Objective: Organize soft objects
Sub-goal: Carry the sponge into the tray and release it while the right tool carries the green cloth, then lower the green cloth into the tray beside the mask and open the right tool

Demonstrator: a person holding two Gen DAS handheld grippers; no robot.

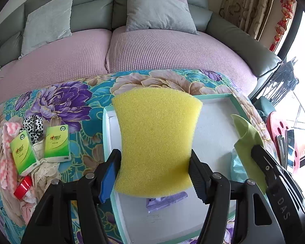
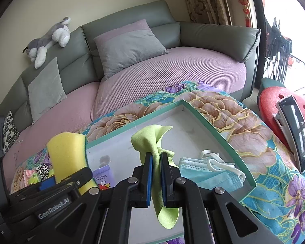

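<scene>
My left gripper [image 1: 155,158] is shut on a yellow sponge [image 1: 156,140] and holds it above the white tray with a teal rim [image 1: 213,97]. My right gripper [image 2: 156,160] is shut on a light green cloth [image 2: 150,140] and holds it over the same tray [image 2: 219,134]. The green cloth [image 1: 248,138] and the right gripper also show at the right of the left wrist view. The sponge [image 2: 68,154] shows at the left of the right wrist view. In the tray lie a blue face mask [image 2: 211,172] and a purple wipes pack [image 1: 166,202].
On the floral cloth [image 1: 75,101] to the left lie two green tissue packs [image 1: 57,143], a leopard-print item [image 1: 33,126], pink and cream fabric [image 1: 7,154] and a red roll [image 1: 23,187]. A sofa with grey cushions [image 1: 156,12] stands behind. A red stool with a phone [image 2: 294,130] is at right.
</scene>
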